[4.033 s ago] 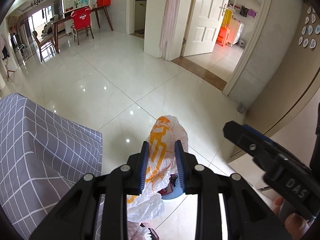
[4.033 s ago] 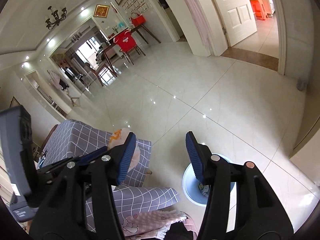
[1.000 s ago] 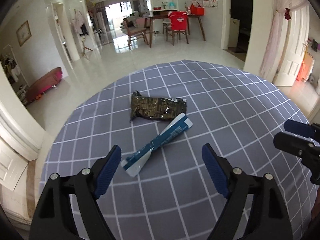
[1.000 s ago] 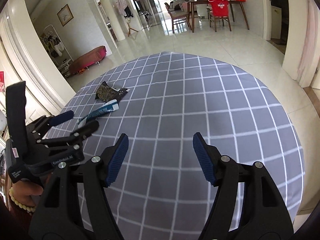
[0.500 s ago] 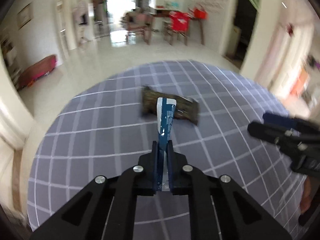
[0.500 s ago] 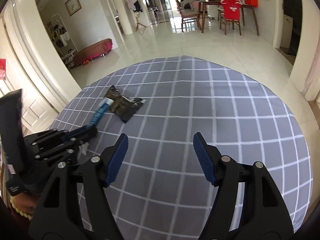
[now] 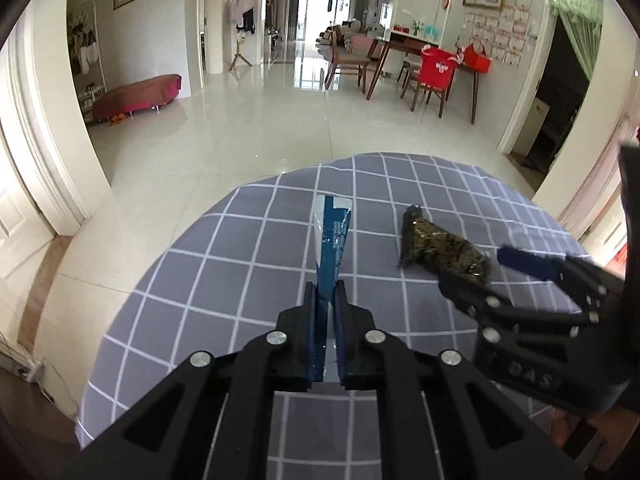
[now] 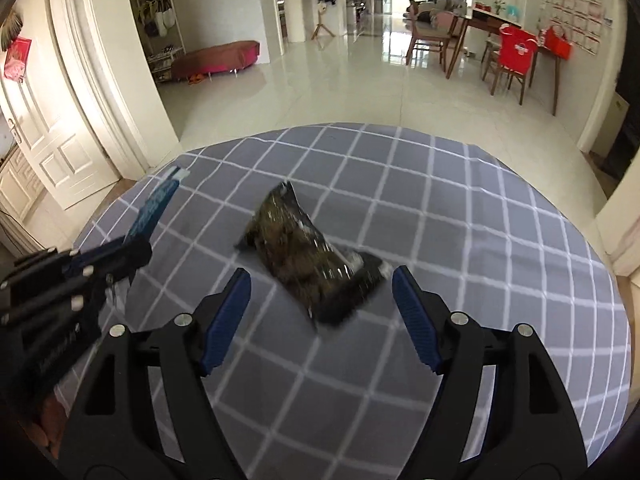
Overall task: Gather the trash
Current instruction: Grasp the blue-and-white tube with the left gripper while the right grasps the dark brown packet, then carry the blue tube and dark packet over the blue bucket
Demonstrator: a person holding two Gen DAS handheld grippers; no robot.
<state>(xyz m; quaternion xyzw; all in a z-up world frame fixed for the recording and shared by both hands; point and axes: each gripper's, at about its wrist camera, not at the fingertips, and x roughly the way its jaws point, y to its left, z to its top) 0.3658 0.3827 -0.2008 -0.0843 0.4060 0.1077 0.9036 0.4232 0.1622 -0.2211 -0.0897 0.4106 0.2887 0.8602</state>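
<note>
A long blue and white wrapper (image 7: 333, 240) sticks forward out of my left gripper (image 7: 325, 300), which is shut on its near end and holds it above the grey checked tablecloth (image 7: 248, 264). The same blue wrapper (image 8: 158, 204) shows at the left of the right wrist view. A dark crinkled snack wrapper (image 8: 312, 264) lies on the cloth. My right gripper (image 8: 320, 300) hovers over its near end, jaws opening, the pads apart on either side of it without pressing. The dark wrapper (image 7: 444, 250) and right gripper (image 7: 484, 276) also appear in the left wrist view.
The round table's cloth edge (image 8: 600, 264) drops off to a glossy tiled floor (image 7: 260, 132). Far back stand a wooden table with red-covered chairs (image 7: 434, 70), a pink bench (image 7: 138, 94) and white door frames (image 8: 92, 80).
My left gripper closed on the blue wrapper and lifted it off the cloth. My right gripper swung left across the table until the dark wrapper came between its jaws.
</note>
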